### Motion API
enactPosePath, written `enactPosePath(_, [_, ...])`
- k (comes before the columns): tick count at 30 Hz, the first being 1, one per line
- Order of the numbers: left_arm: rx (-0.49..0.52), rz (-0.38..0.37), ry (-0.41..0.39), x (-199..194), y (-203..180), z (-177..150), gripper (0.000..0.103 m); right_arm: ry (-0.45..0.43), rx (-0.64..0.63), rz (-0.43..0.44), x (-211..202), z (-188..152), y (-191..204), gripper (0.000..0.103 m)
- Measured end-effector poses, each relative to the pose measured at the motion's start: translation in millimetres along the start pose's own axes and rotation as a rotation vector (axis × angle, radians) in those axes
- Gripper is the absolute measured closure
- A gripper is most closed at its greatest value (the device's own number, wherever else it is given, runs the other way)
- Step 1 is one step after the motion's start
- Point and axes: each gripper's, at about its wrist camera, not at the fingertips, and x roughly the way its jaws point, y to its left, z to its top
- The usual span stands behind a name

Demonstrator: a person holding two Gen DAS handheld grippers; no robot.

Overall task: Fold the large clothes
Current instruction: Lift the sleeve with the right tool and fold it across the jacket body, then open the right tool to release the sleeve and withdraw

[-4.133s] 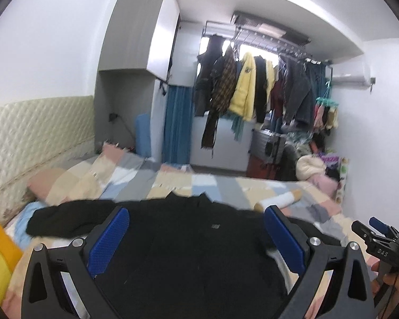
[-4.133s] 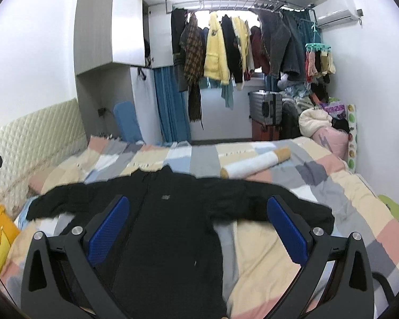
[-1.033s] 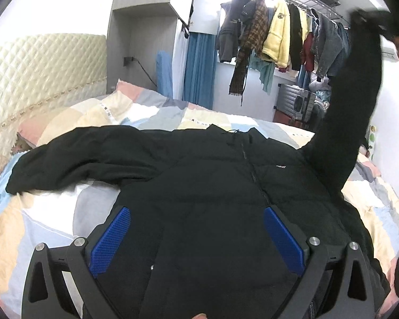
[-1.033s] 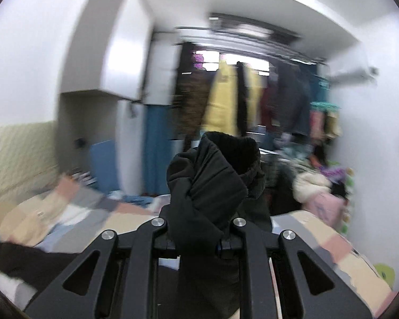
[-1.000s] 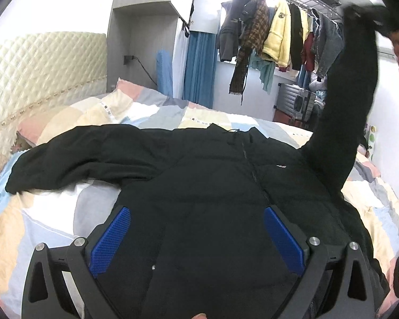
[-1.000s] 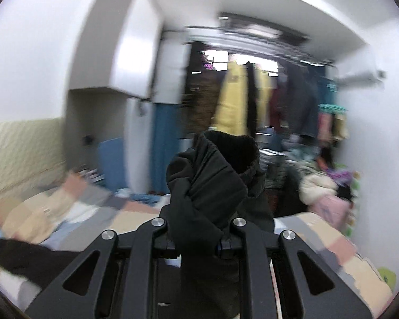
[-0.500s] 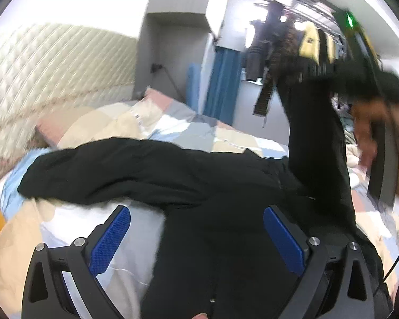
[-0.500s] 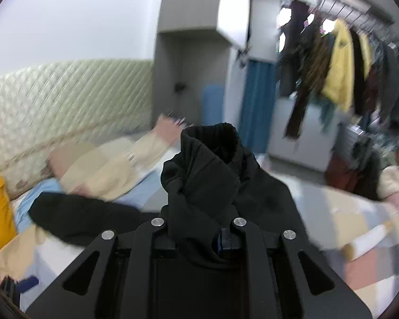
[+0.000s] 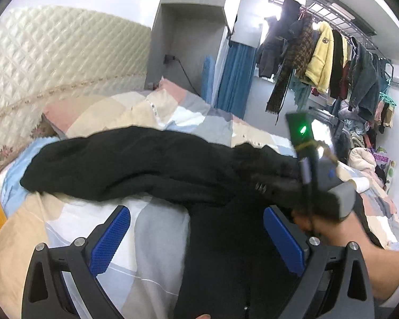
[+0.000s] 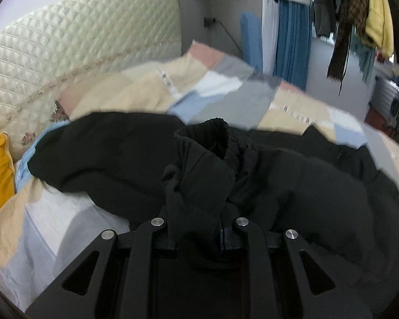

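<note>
Right gripper (image 10: 196, 235): jaws clamped on ribbed sleeve cuff (image 10: 215, 139) of black jacket (image 9: 151, 167), held low over the jacket's chest. Left gripper (image 9: 196, 239): blue pads wide apart, empty, above the hem. Jacket: spread on patchwork bedspread (image 9: 157, 228); other sleeve extended toward quilted headboard (image 9: 53, 61)

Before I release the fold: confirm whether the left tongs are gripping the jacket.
No: the left tongs stand wide open above the black jacket, blue pads clamping nothing.
</note>
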Motion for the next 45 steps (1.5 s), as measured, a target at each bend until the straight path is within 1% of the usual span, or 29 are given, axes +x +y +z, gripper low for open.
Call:
enactPosePath(2, [0.012, 0.019, 0.015, 5.4, 4.2, -2.4, 0.001, 0.045, 0.006, 0.002, 19.0, -11.3, -1.6, 0.082])
enactPosePath(5, [-0.017, 0.024, 0.031, 12.7, 14.8, -2.9, 0.001, 0.094, -0.004, -0.01, 42.0, -27.2, -5.3, 0.081])
enactPosePath(7, [-0.031, 0.019, 0.035, 15.6, 19.7, -2.6, 0.001, 0.096, -0.011, -0.012, 47.0, -31.7, -5.7, 0.079])
enactPosePath(8, [-0.034, 0.022, 0.038, 17.4, 20.9, -2.7, 0.001, 0.093, -0.007, -0.007, 46.7, -31.2, -6.1, 0.074])
enactPosePath(9, [-0.035, 0.026, 0.04, 19.0, 21.6, -2.7, 0.001, 0.094, 0.004, 0.006, 45.3, -29.0, -7.1, 0.065])
enactPosePath(10, [-0.036, 0.028, 0.041, 19.9, 22.5, -3.0, 0.001, 0.098, 0.029, 0.032, 43.5, -25.8, -8.2, 0.059])
enactPosePath(12, [-0.038, 0.029, 0.044, 21.9, 22.4, -2.6, 0.001, 0.103, 0.066, 0.079, 36.5, -20.6, -7.2, 0.029])
enactPosePath(13, [-0.039, 0.028, 0.043, 21.4, 22.9, -3.0, 0.001, 0.094, 0.074, 0.091, 30.8, -17.9, -4.7, 0.025])
enactPosePath(14, [-0.04, 0.026, 0.042, 21.0, 22.4, -2.9, 0.001, 0.074, 0.076, 0.102, 20.7, -13.3, -1.4, 0.023])
enactPosePath(16, [-0.038, 0.026, 0.037, 17.6, 22.9, -4.1, 0.001, 0.054, 0.06, 0.119, 7.4, -5.9, 3.9, 0.023])
enactPosePath(19, [-0.033, 0.023, 0.031, 13.0, 19.7, -5.2, 0.001, 0.011, 0.043, 0.095, -15.3, 4.1, 3.1, 0.023])
enactPosePath(23, [-0.031, 0.011, 0.016, 2.3, 13.6, -6.7, 0.001, -0.034, 0.095, 0.061, -48.7, 9.3, -17.4, 0.023])
enactPosePath(26, [-0.026, -0.002, 0.013, -8.2, 4.7, -8.3, 0.001, -0.073, 0.108, 0.024, -76.2, 11.2, -34.9, 0.023])
enactPosePath(29, [-0.013, -0.03, -0.006, -23.1, -6.8, -8.8, 0.001, -0.114, 0.119, -0.006, -109.5, 12.1, -49.2, 0.023])
enactPosePath(31, [-0.005, -0.026, -0.033, -30.5, -13.6, -12.8, 0.001, -0.139, 0.123, -0.023, -129.6, 12.1, -56.1, 0.023])
enactPosePath(33, [0.017, -0.017, -0.007, -27.5, -20.9, -18.3, 0.001, -0.165, 0.127, -0.046, -153.3, 11.9, -63.6, 0.023])
enactPosePath(35, [0.022, -0.018, 0.006, -27.1, -26.5, -20.4, 0.001, -0.193, 0.143, -0.064, -176.3, 9.0, -71.0, 0.023])
enactPosePath(39, [0.04, -0.026, -0.013, -36.0, -36.7, -22.7, 0.001, -0.232, 0.166, -0.083, -217.0, 3.2, -82.5, 0.023])
enactPosePath(43, [0.06, -0.043, -0.025, -44.3, -45.1, -25.1, 0.001, -0.28, 0.125, -0.135, -255.5, -10.0, -87.8, 0.023])
enactPosePath(45, [0.059, -0.055, -0.029, -47.1, -47.5, -24.8, 0.001, -0.296, 0.118, -0.145, -273.8, -20.8, -92.3, 0.023])
